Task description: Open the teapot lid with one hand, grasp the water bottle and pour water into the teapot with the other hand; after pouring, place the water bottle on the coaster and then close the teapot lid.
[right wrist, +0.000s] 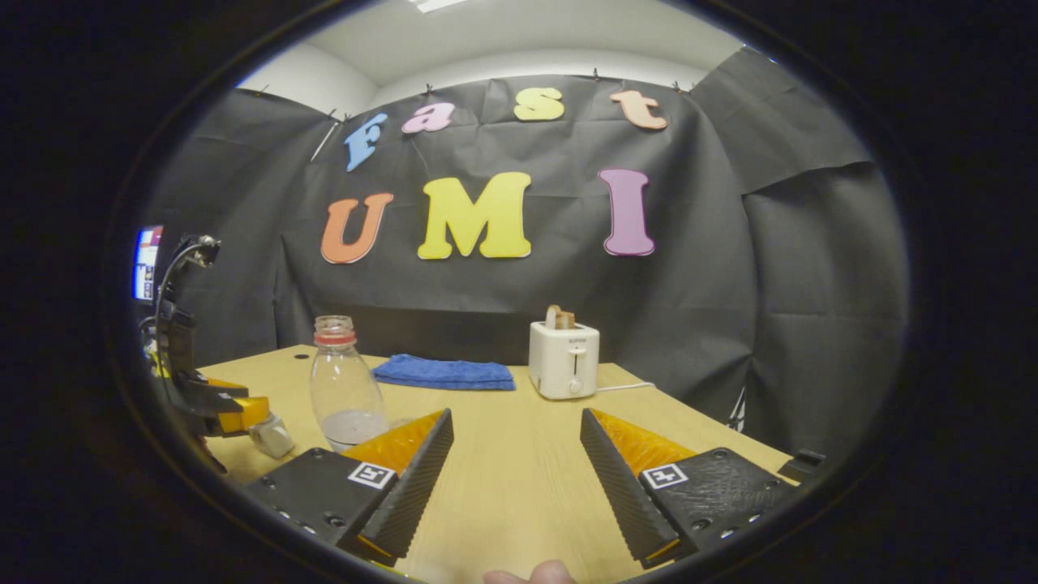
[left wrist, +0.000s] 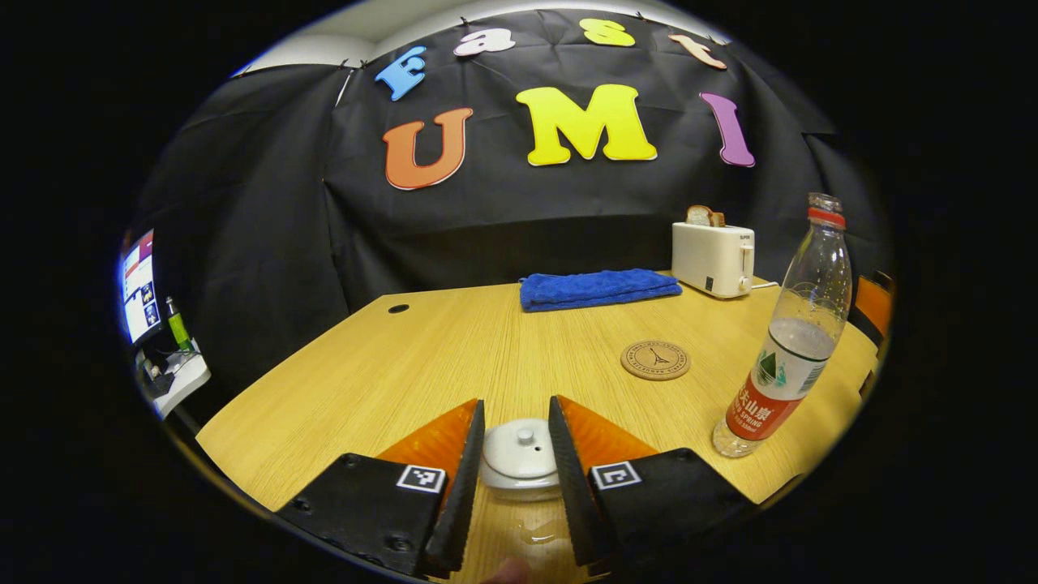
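Presently, left tongs [left wrist: 519, 462]: fingers set on either side of the white teapot lid [left wrist: 520, 448], apparently clamped on it; whether the lid sits on the teapot or is lifted clear cannot be told. Right tongs [right wrist: 516, 478]: fingers wide apart, holding nothing, over the table [right wrist: 519, 454], near the water bottle [right wrist: 347, 391].

Risks, as judged:
- Lid slipping sideways from the fingers, its rim being smooth and rounded.
- Bottle tipping if the right tongs nudge it off-centre; it stands uncapped with water inside, so a spill would follow.

Count:
- Teapot lid, one, at the table's near edge.
- Water bottle, one, upright, right of the lid in the left gripper view.
- Coaster [left wrist: 655, 360], one, bare, between bottle and towel.
- Blue towel [left wrist: 598, 289], one, folded.
- Toaster [left wrist: 713, 258], one, bread in its slot.
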Tool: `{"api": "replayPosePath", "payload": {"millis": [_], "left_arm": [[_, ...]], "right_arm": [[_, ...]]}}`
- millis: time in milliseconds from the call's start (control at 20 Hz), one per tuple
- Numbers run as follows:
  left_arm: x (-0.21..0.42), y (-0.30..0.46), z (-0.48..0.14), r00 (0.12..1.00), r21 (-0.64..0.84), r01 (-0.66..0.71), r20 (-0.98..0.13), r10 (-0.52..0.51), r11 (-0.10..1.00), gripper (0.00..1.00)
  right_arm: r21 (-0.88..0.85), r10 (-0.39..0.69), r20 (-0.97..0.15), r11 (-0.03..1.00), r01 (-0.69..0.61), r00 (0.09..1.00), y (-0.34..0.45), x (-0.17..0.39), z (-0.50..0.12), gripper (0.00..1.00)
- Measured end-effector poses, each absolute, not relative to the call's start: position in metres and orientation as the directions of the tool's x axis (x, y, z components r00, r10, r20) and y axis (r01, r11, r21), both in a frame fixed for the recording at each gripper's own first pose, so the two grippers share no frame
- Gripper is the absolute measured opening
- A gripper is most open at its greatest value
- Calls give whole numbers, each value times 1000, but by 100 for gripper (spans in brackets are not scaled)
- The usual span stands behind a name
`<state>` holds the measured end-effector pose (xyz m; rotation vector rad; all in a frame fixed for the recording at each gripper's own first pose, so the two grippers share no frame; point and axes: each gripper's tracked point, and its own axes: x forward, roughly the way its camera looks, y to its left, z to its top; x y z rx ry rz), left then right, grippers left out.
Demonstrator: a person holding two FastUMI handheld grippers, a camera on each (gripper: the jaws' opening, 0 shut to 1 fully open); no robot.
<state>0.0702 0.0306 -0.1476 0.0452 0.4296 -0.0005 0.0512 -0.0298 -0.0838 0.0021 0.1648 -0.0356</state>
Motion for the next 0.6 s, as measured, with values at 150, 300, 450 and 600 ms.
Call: {"api": "replayPosePath", "payload": {"millis": [150, 300, 450, 600], "left_arm": [[72, 29, -148, 905, 40, 16, -424, 2, 999, 34], [71, 30, -147, 902, 47, 0, -432, 21, 999, 25], [73, 30, -145, 904, 58, 11, -427, 15, 998, 9], [72, 31, -144, 909, 5, 11, -418, -8, 1000, 4]], "right_arm": [[2, -28, -160, 1000, 29, 987, -29, 50, -83, 94], [14, -11, -161, 1000, 13, 987, -28, 50, -85, 94], [42, 53, -175, 998, -46, 983, -15, 45, -91, 96], [71, 107, -179, 993, -95, 978, -5, 39, -94, 94]]}}
